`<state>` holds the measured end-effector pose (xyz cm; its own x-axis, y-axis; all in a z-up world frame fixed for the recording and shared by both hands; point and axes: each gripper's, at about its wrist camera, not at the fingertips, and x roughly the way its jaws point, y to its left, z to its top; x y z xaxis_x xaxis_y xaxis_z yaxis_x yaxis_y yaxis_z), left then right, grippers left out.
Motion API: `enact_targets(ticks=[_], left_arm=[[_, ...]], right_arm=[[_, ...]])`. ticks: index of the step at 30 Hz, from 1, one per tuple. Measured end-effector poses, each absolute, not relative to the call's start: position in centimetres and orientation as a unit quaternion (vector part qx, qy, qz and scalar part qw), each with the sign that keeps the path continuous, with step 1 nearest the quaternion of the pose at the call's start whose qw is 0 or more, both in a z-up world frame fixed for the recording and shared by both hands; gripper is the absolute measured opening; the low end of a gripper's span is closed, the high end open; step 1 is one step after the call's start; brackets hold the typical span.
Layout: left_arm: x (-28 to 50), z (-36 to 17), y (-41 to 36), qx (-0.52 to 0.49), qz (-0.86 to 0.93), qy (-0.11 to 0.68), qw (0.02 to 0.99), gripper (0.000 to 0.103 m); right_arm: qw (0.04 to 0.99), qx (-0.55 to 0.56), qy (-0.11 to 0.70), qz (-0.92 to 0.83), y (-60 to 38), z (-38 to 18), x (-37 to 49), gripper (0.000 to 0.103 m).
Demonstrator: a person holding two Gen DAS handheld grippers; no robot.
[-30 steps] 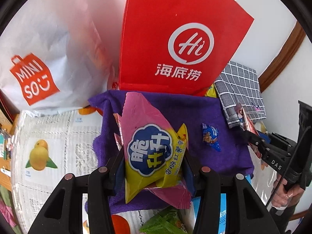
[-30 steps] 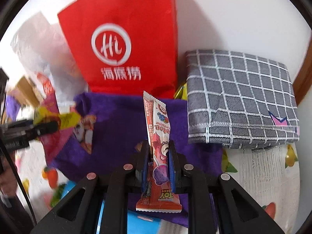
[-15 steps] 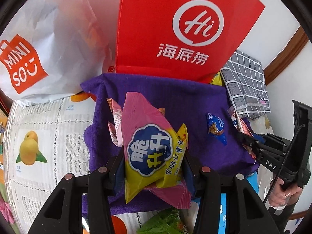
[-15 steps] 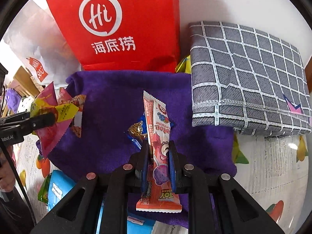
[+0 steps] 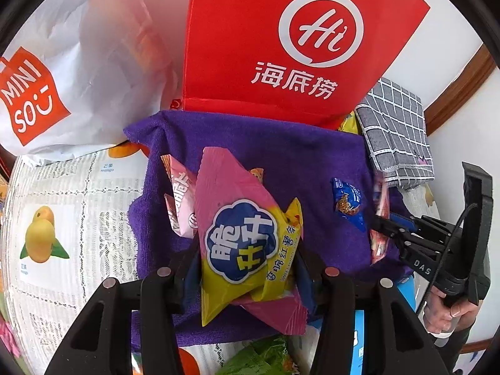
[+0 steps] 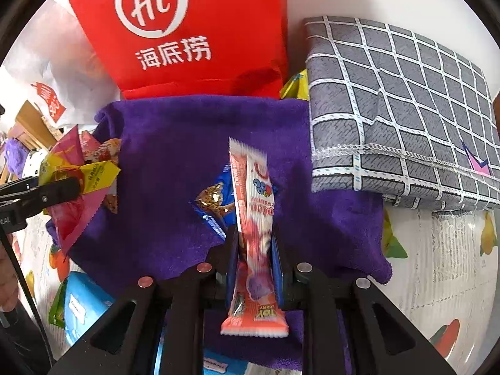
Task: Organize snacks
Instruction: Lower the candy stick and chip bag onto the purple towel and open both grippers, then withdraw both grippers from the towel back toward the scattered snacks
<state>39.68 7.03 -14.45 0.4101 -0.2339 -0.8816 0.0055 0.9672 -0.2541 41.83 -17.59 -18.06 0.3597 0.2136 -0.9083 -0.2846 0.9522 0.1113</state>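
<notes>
Sitting clamped between the left tool (image 5: 247, 268) pads: pink-yellow snack bag (image 5: 243, 237).

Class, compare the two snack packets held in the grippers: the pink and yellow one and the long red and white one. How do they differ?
The chip packet in the left gripper is wide, puffy and crumpled; the stick packet in the right gripper is narrow, long and flat. The chip packet is pink and yellow with a blue badge; the stick packet is red and white. Both are clamped above the purple cloth.
</notes>
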Motion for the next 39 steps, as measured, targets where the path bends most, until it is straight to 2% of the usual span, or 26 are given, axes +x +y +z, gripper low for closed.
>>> enact_targets(ticks=[3, 5, 7, 9, 13, 23, 31, 39], left_arm=[[39.7, -14.5, 7.0, -0.105, -0.072, 0.539, 0.833, 0.05], [39.7, -14.5, 7.0, -0.106, -0.072, 0.538, 0.833, 0.05], [39.8, -14.6, 6.9, -0.106, -0.071, 0.54, 0.832, 0.052], [39.9, -14.6, 6.9, -0.103, -0.07, 0.542, 0.831, 0.055], [39.9, -14.3, 6.8, -0.101, -0.065, 0.54, 0.833, 0.066], [38.4, -10.3, 7.8, -0.099, -0.07, 0.5, 0.858, 0.074], [36.4, -6.5, 8.1, -0.097, -0.087, 0.47, 0.873, 0.074], [33.8, -3.5, 7.6, -0.083, -0.1, 0.45, 0.883, 0.074]], right_arm=[[0.824, -0.046, 0.543, 0.152, -16.7, -18.2, 41.8, 0.025], [0.827, -0.055, 0.536, 0.157, -16.2, -17.9, 41.7, 0.03], [0.831, -0.063, 0.528, 0.162, -15.6, -17.5, 41.6, 0.042], [0.835, -0.065, 0.521, 0.168, -15.2, -17.0, 41.4, 0.045], [0.849, -0.055, 0.495, 0.178, -15.2, -14.5, 40.6, 0.046], [0.895, -0.057, 0.406, 0.176, -14.7, -9.1, 36.1, 0.046], [0.899, -0.024, 0.41, 0.153, -16.1, -7.7, 31.2, 0.046], [0.858, 0.069, 0.472, 0.191, -17.1, -9.7, 25.8, 0.046]])
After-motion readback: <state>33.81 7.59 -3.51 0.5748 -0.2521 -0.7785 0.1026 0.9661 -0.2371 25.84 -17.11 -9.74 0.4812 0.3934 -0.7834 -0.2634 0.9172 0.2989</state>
